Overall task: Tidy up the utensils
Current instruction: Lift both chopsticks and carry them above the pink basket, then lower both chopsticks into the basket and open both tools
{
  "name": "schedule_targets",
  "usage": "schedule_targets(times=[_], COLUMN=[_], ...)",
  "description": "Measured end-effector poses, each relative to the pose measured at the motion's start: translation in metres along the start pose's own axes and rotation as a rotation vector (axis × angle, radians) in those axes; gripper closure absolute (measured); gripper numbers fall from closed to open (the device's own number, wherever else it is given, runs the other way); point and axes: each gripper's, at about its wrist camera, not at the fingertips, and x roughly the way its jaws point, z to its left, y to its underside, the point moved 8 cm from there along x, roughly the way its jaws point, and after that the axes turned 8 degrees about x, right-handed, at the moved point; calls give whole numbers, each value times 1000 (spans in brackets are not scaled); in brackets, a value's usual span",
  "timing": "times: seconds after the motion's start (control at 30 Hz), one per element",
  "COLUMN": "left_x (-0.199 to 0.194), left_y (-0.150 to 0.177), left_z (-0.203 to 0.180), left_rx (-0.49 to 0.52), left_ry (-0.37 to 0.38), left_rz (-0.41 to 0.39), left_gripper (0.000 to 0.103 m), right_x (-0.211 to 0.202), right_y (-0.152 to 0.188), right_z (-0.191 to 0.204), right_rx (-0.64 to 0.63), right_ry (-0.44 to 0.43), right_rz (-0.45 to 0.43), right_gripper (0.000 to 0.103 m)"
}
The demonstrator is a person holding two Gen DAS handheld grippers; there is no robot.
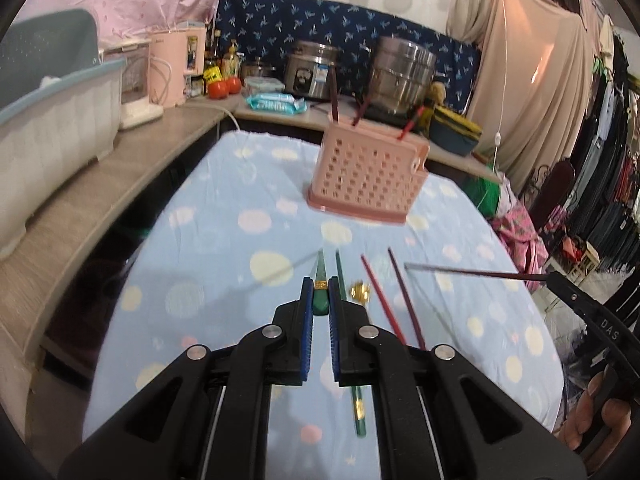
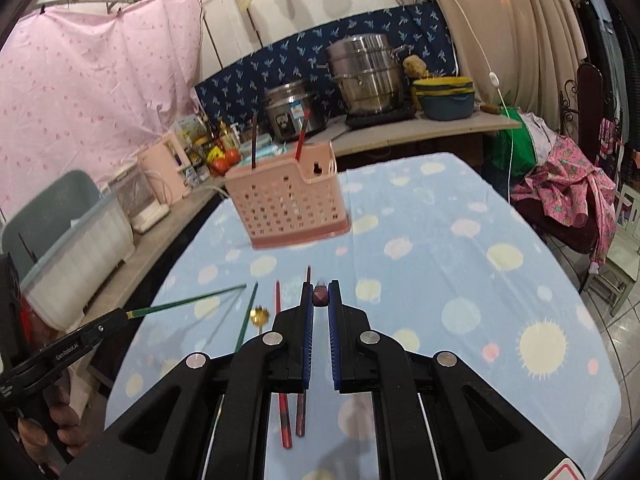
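A: Left gripper (image 1: pixel 321 294) clamps a green chopstick (image 1: pixel 320 280); right gripper (image 2: pixel 320 296) pinches a dark chopstick (image 2: pixel 320 298).

B: Pink basket (image 1: pixel 368 176)?

A: Twelve o'clock on the dotted cloth (image 1: pixel 224 208). Loose chopsticks (image 1: pixel 386 300) and a gold spoon (image 1: pixel 360 291) lie at one o'clock.

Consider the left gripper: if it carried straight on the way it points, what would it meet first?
Probably the pink basket. The left gripper, shut on a green chopstick, aims over the tablecloth toward it. Depth is unclear; it might touch cloth first.
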Motion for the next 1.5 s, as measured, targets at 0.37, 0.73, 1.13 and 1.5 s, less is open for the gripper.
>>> schedule_targets(times=[0.37,0.73,1.13,1.5], left_x=[-1,1,-8,10], left_y=[-67,-132,-231,-294], left_z=[5,-3,-19,-31], left_rx=[9,24,47,99], left_ry=[-15,23,39,-4], left_rz=[-103,-185,-359,-502], left_gripper=[96,96,96,96], right_x=[-3,10,26,63], right_y=[-65,-116,-197,-256], right_z=[6,21,61,86], right_rx=[3,17,-2,32], right_ry=[-29,-86,-161,-223], right_rz=[-105,-140,-254,-333], right_gripper=[96,96,96,96])
